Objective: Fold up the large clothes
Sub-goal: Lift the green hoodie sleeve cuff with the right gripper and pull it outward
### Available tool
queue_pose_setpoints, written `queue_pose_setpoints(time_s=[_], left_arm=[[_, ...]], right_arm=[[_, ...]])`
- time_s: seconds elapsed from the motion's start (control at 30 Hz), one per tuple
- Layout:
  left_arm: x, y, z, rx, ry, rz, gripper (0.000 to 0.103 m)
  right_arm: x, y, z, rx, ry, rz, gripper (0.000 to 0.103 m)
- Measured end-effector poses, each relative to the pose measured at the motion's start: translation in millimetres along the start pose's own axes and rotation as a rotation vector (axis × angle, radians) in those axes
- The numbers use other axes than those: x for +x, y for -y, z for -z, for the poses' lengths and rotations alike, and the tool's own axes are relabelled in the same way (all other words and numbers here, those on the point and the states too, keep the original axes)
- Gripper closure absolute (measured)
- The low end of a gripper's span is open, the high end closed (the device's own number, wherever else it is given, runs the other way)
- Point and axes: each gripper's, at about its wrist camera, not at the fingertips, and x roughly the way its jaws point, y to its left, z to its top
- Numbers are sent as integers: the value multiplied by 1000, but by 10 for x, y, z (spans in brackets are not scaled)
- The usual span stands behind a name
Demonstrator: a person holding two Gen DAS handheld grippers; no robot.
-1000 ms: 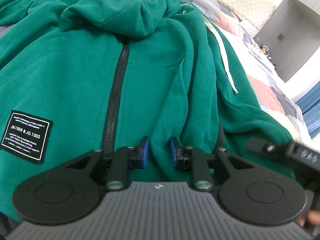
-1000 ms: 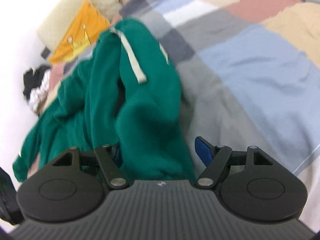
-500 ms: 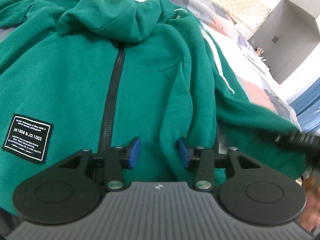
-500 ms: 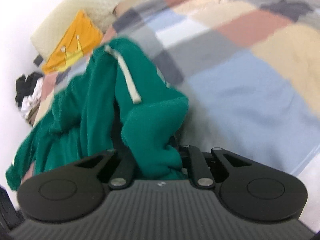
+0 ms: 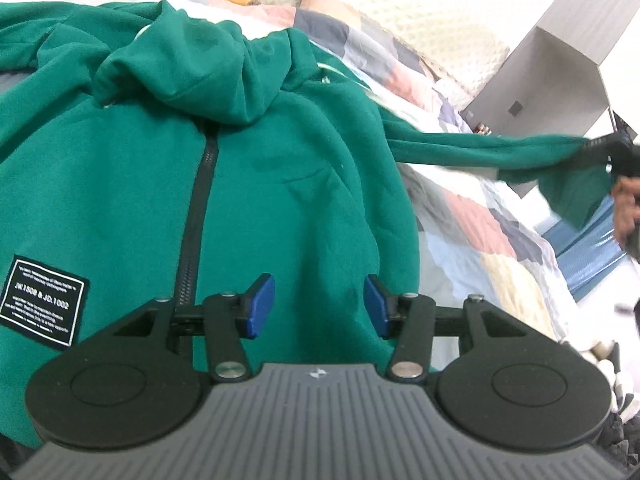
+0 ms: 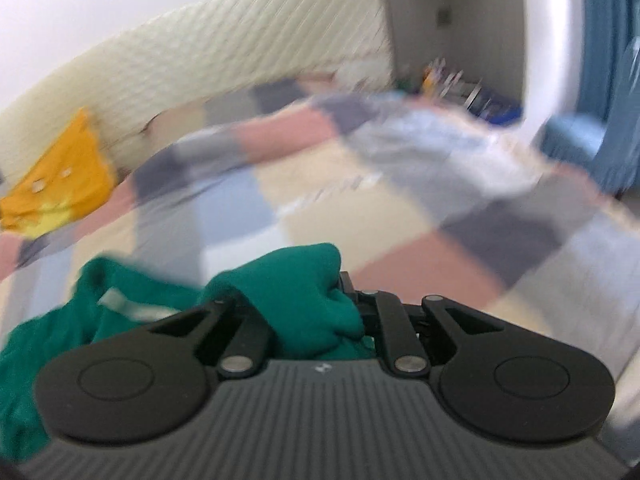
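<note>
Green hoodie (image 5: 280, 184) lies zipped-side up under the left gripper (image 5: 319, 306), jaws spread, empty. Right gripper (image 6: 308, 312) pinches the sleeve (image 5: 488, 152), stretched out sideways to the right, long axis running back toward the body.

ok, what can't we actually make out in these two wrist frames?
- Right wrist view: right gripper pads buried in the green sleeve; the bedspread is motion-blurred.
- Left wrist view: small print on the black label is too small to read; the hoodie hem is hidden behind the left gripper.
</note>
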Motion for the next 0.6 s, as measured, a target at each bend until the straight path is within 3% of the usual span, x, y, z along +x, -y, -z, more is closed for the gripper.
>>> queue_pose_setpoints(time_s=[0.1,0.23,0.3,0.43,0.53,0.6], left_arm=[[7,-26,-4,-10,2,2,48],[57,-94,-49,-26,-4,3,48],[116,-144,-88,-33,-12,7,48],[194,-197,-99,-48,-21,7,48],[246,-244,-122,-49,-31,-5,48],[277,-261,-135,-37,-35,-24,48]], right_arm=[[199,84,-413,-16,43,87,91],[442,126,-921,-24,96,114,91],[579,133,-1077,2,107,88,92],[979,116,-1007,-23,116,97,91],[1358,173,-732,-84,110,163,91],[1617,360,-493,-59,61,190,91]])
